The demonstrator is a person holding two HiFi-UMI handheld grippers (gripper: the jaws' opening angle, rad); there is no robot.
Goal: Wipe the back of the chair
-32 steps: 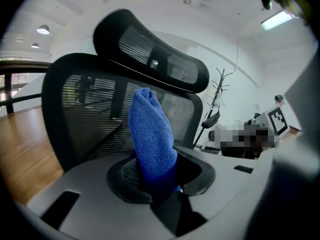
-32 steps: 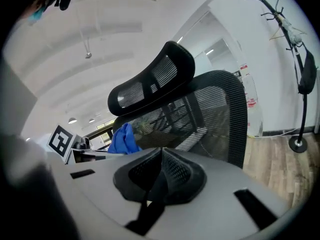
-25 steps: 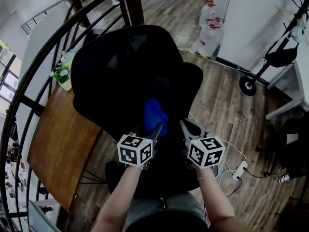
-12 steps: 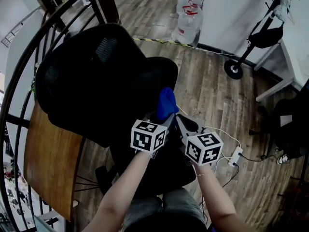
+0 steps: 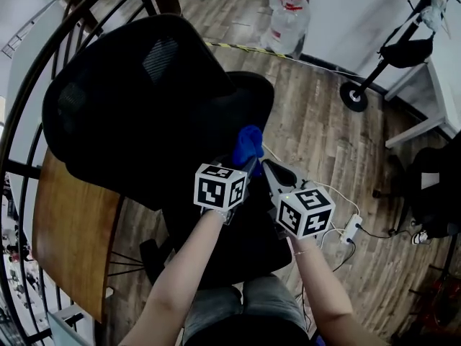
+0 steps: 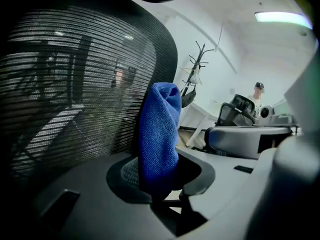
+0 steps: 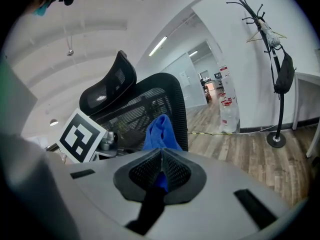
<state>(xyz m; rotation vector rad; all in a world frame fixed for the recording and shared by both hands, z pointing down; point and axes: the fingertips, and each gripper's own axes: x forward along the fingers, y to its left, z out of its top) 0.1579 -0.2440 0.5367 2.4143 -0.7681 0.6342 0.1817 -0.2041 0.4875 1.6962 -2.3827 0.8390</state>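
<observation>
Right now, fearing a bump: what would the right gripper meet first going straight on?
Probably the blue cloth in the left gripper; the chair's mesh back lies just behind it.

The chair back [image 6: 75, 84] is black woven mesh, matt and half transparent. Against it, the cloth [image 6: 157, 134] is blue, soft and fuzzy, like microfibre. The left gripper [image 6: 162, 181] holding it is matt grey plastic, its jaws faced with a fine rough grain. Below the chair back, the floor [image 5: 317, 114] is wood planks with a weak shine; to its left, the table [image 5: 72, 236] is smooth brown wood.
</observation>
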